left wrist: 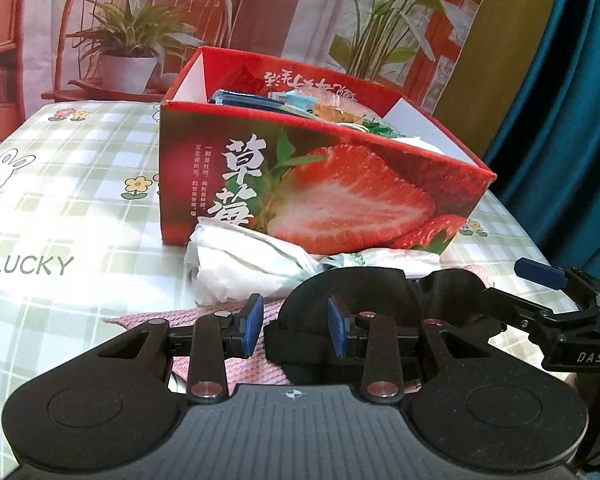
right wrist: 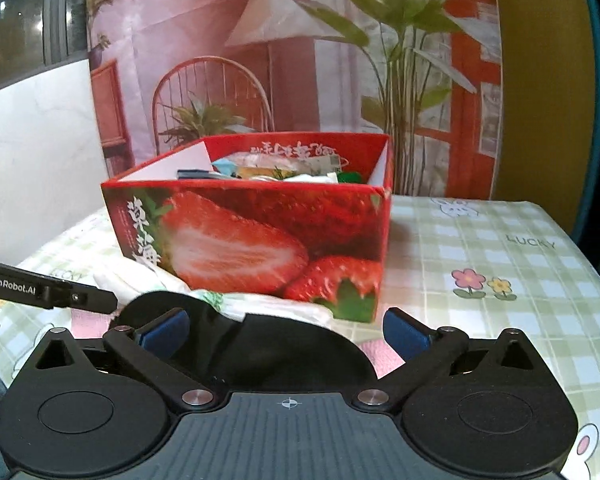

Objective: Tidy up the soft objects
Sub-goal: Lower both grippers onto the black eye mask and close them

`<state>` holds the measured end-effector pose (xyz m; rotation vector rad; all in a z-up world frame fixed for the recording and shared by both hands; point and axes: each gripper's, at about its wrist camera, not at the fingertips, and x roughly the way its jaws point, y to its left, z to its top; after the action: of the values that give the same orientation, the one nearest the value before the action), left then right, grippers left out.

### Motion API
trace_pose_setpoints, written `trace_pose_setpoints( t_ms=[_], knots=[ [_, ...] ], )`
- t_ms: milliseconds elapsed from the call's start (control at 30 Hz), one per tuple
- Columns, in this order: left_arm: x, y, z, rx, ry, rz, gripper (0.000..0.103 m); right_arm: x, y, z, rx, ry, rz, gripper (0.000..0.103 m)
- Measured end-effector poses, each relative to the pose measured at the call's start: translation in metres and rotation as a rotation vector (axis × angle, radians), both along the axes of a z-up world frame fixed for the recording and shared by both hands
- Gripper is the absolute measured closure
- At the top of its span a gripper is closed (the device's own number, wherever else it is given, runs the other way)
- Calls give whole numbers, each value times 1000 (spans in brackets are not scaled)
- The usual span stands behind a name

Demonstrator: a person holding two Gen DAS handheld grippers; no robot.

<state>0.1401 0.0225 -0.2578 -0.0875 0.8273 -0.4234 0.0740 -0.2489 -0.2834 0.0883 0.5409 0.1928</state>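
Progress: partway, by the look of it. The strawberry box [left wrist: 320, 184] at frame centre already holds several packets and soft bits; three pieces lie outside it on the table [left wrist: 60, 208].
Left to do: black eye mask [left wrist: 364, 292], white wad [left wrist: 240, 268] and pink knit cloth [left wrist: 220, 316] not yet boxed.
Eye mask: matte black, padded, limp; lies at lower centre on the pink cloth, just in front of the box.
Left tool [left wrist: 296, 330]: narrow, no grip shown; right pad sits against the mask's left lobe, left pad apart.
Right tool [right wrist: 286, 330]: jaws wide, nothing gripped; mask lies loose between them.
White wad: crumpled, touching the box front.
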Motion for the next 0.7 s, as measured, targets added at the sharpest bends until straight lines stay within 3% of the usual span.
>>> trace_pose_setpoints(
  t_ms=[233,467,700],
  knots=[
    [0,-4,-6,20,12,-28,65,-3,-11,-7,24,7,-63,0],
    [1,-6,-15,37,31,-38,65,3,-2,-22,21,96,-1,1],
    [2,-4,-18,33,48,-32,65,7,-1,-28,8,145,-20,4]
  ],
)
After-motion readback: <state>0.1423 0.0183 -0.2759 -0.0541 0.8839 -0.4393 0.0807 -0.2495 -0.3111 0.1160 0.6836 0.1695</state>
